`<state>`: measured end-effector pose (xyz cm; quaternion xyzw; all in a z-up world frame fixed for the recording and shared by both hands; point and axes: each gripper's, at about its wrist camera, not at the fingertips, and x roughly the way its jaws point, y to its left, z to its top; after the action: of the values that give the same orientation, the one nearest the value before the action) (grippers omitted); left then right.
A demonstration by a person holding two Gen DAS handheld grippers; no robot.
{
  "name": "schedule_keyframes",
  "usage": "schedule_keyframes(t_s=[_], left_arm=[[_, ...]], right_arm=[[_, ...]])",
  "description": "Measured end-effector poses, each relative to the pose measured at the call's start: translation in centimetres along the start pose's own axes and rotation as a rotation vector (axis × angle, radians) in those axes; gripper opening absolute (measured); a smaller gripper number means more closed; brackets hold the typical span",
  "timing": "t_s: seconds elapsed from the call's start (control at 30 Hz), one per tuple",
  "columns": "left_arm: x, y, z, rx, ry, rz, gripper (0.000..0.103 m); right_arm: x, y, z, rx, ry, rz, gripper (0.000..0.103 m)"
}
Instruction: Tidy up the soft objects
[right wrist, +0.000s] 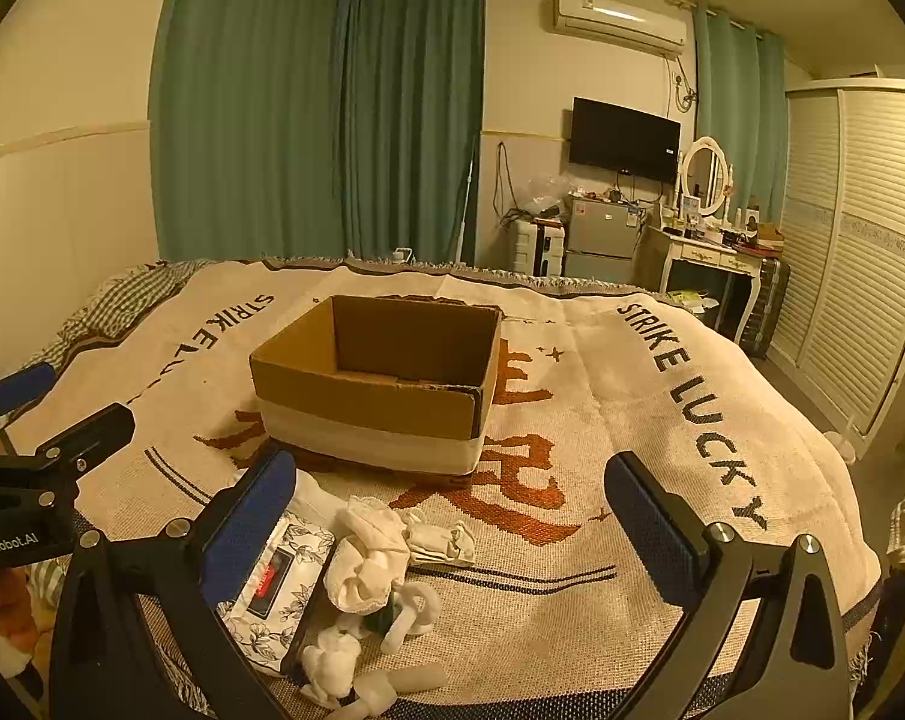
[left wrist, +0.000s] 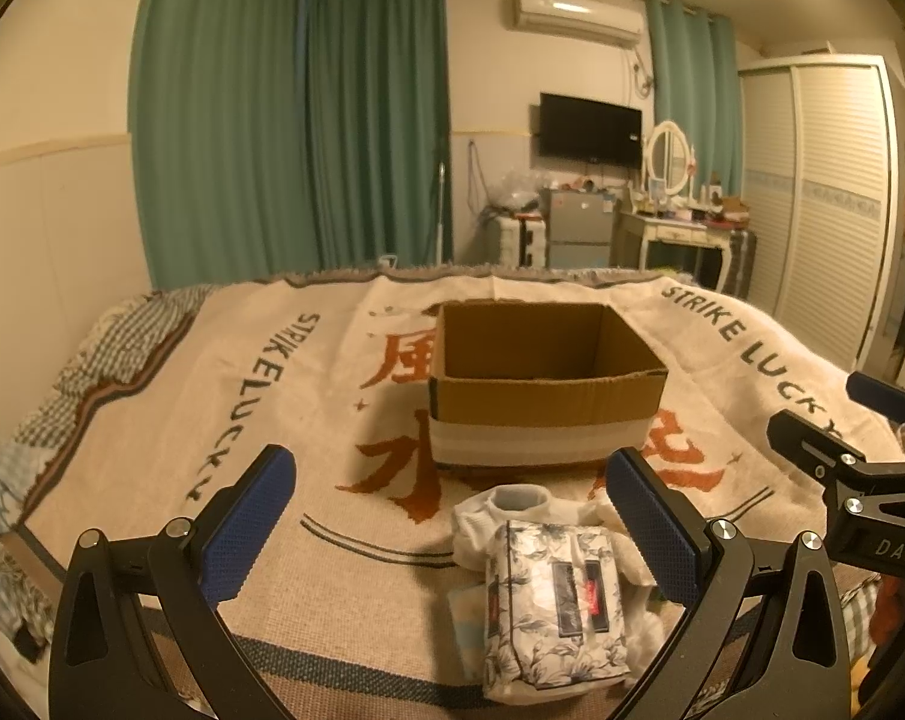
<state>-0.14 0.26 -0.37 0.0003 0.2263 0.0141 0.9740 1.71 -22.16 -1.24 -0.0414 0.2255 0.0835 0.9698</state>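
Observation:
An open cardboard box (left wrist: 542,396) stands on the bed blanket; it also shows in the right wrist view (right wrist: 374,384), and looks empty inside. A floral tissue pack (left wrist: 551,606) lies in front of it with white socks (left wrist: 503,516) behind and beside it. In the right wrist view the floral pack (right wrist: 278,582) lies next to several white socks (right wrist: 368,558) and small white rolled pieces (right wrist: 338,660). My left gripper (left wrist: 452,528) is open above the pack. My right gripper (right wrist: 452,528) is open above the socks. The right gripper shows at the left wrist view's right edge (left wrist: 860,462).
The beige blanket (left wrist: 308,420) with "STRIKE LUCKY" lettering covers the bed. A checked sheet (left wrist: 122,336) shows at the left. Beyond the bed are green curtains (left wrist: 284,132), a small fridge (right wrist: 602,234), a dressing table (right wrist: 710,258) and a white wardrobe (right wrist: 860,228).

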Motion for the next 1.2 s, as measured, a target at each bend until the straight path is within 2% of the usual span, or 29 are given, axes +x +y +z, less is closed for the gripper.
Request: schedule_keyframes(t_s=[0.7, 0.8, 1.0, 1.2], left_arm=[[-1.4, -1.1, 0.9, 0.011, -0.011, -0.040, 0.103], [-0.6, -1.4, -0.1, 0.026, 0.034, -0.039, 0.103], [3.3, -2.3, -3.9, 0.041, 0.200, -0.042, 0.096], [5.2, -5.3, -6.5, 0.074, 0.304, -0.123, 0.096]], right_arm=[[-1.7, -0.1, 0.6, -0.021, -0.010, -0.029, 0.103], [-1.7, -0.4, -0.1, -0.025, 0.014, -0.037, 0.103], [0.5, -0.9, -3.0, -0.022, 0.114, -0.030, 0.103], [2.8, -1.4, -4.7, 0.002, 0.184, -0.016, 0.103]])
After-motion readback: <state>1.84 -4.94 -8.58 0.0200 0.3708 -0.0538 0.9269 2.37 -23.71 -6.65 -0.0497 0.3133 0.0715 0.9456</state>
